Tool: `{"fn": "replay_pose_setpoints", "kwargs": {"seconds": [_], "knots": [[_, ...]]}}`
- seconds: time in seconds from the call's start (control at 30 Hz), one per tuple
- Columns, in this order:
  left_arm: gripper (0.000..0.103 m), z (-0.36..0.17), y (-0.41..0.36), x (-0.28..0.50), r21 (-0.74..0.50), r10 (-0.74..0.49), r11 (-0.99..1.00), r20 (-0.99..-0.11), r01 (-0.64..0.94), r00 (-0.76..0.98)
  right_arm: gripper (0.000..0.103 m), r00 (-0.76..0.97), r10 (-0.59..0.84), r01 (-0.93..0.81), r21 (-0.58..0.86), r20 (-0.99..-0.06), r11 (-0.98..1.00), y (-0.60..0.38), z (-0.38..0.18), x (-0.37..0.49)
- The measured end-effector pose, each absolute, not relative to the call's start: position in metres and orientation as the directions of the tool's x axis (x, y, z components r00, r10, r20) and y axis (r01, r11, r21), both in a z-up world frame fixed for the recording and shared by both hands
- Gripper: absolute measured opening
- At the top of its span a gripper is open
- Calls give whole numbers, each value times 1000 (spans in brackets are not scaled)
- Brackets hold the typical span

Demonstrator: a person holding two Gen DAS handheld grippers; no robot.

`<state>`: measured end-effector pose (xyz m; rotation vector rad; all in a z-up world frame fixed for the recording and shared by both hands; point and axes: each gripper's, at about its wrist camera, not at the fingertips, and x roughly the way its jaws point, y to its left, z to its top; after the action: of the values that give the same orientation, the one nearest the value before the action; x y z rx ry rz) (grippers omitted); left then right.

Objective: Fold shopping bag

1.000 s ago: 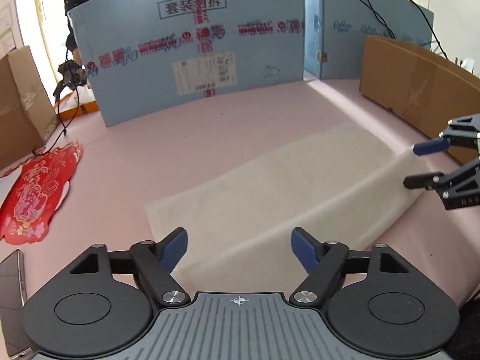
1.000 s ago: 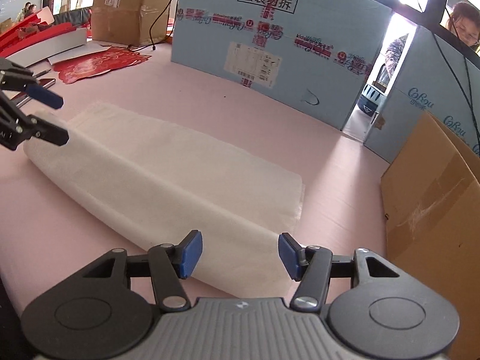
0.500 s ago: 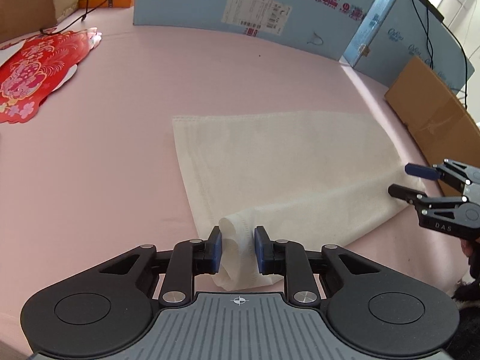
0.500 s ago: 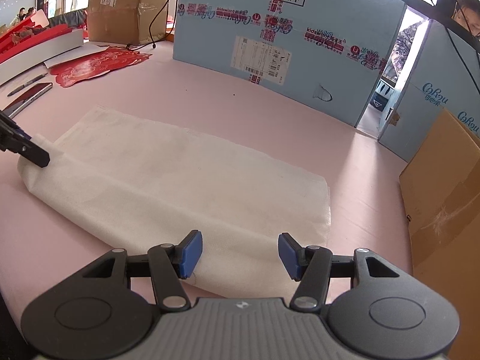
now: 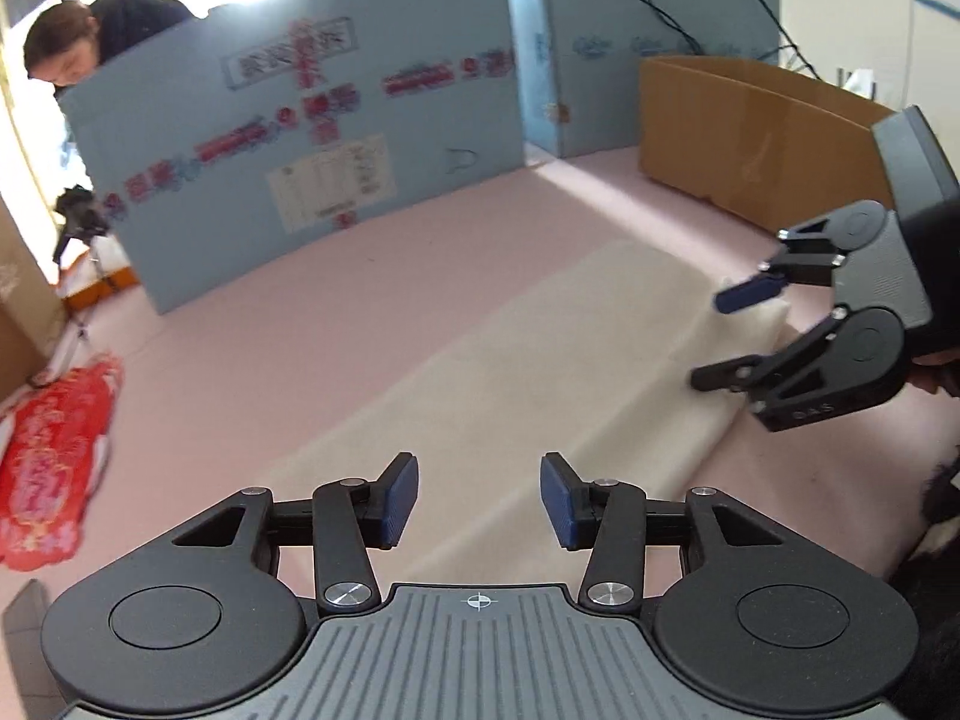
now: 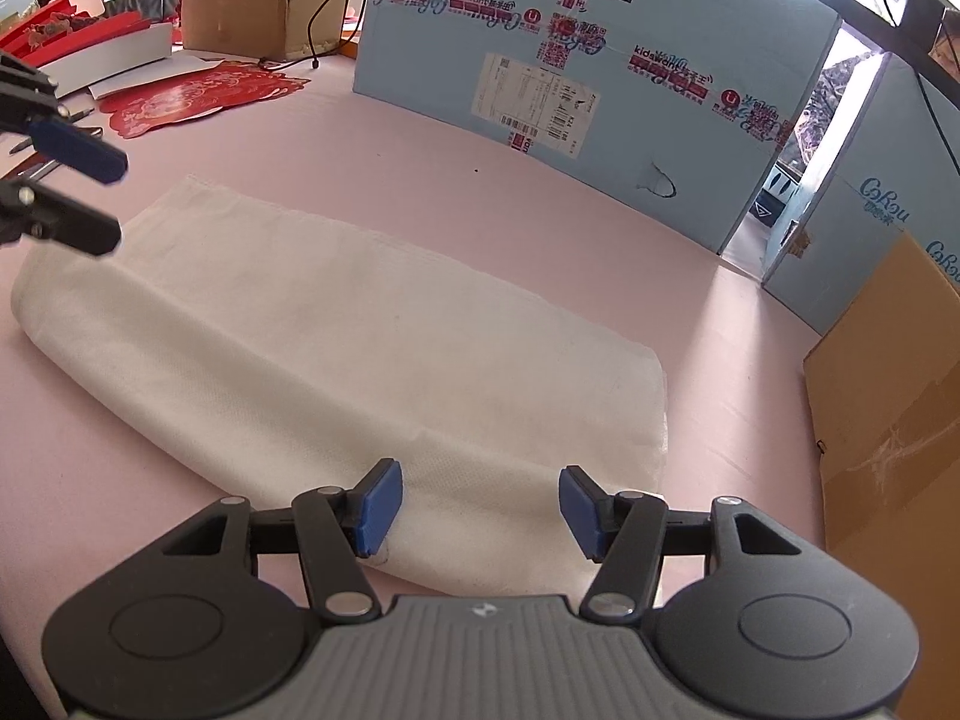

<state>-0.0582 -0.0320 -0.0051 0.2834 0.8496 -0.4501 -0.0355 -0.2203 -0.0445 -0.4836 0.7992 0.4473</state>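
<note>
The white shopping bag [image 5: 540, 360] lies folded into a long strip on the pink table; it also shows in the right wrist view [image 6: 336, 348]. My left gripper [image 5: 477, 501] is open and empty, hovering over the bag's near end; it shows at the left of the right wrist view [image 6: 90, 198]. My right gripper [image 6: 474, 507] is open and empty above the bag's other end; it shows at the right of the left wrist view [image 5: 720, 336].
A blue cardboard panel [image 6: 588, 78] stands at the back of the pink table [image 6: 420, 180]. A brown cardboard box [image 6: 900, 396] stands at the right. A red paper cutting [image 5: 48, 462] lies at the left. A person [image 5: 66, 54] leans behind the panel.
Half a second ago my left gripper was shut on the bag's rolled edge; it has let go, opened and lifted back. The bag lies folded over. My right gripper stayed open.
</note>
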Motion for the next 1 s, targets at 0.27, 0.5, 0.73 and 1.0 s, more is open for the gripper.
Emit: {"fn": "replay_pose_setpoints", "kwargs": {"seconds": [0.27,0.5,0.73,1.0], "knots": [[44,-35,-32,-50,-18,-280,880,-826,474,488,61,585,191,-539,-201,-788,818,-249,-33,-49],[45,-38,-30,-45,-69,-296,901,-818,428,492,66,619,121,-691,-466,-776,553,-261,-40,-72],[46,-37,-35,-50,-48,-280,906,-813,420,511,61,713,237,-701,-684,-660,204,-235,-66,-96],[47,-36,-34,-49,-58,-289,904,-811,423,508,40,643,425,-641,-751,-638,-158,-208,-82,-116]]}}
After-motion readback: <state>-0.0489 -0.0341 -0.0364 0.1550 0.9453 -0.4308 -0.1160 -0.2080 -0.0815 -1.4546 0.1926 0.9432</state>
